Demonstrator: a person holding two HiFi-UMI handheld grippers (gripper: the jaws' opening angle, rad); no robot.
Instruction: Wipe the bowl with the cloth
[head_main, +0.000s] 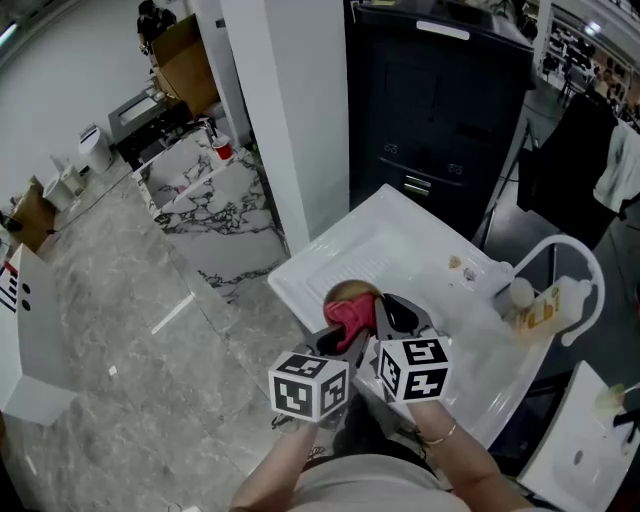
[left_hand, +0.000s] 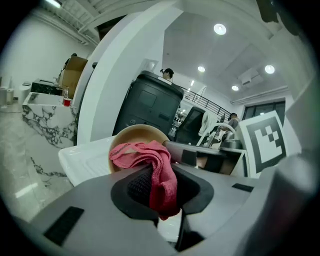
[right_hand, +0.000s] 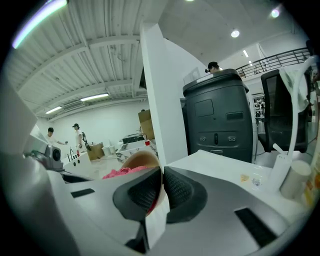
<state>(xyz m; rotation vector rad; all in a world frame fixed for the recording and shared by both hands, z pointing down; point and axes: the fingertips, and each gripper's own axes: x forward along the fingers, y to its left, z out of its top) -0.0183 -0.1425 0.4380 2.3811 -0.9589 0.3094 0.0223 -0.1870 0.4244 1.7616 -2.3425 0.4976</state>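
A tan bowl (head_main: 343, 291) is held tilted over the white drainboard (head_main: 410, 245). My right gripper (head_main: 388, 312) is shut on the bowl's rim; in the right gripper view the thin rim (right_hand: 159, 186) sits pinched between the black pads of the right gripper (right_hand: 158, 192). A red cloth (head_main: 351, 317) lies bunched in the bowl's mouth. My left gripper (head_main: 343, 338) is shut on the cloth. In the left gripper view the cloth (left_hand: 162, 175) hangs clamped in the left gripper (left_hand: 162, 189) and drapes into the bowl (left_hand: 141, 135). The bowl's inside is mostly hidden by cloth.
A curved white faucet (head_main: 578, 262) and a small bottle (head_main: 541, 307) stand at the sink's right end. Behind it are a dark cabinet (head_main: 440, 110) and a white pillar (head_main: 300, 110). A marble counter (head_main: 205, 185) stands far left. People (right_hand: 77, 135) stand in the distance.
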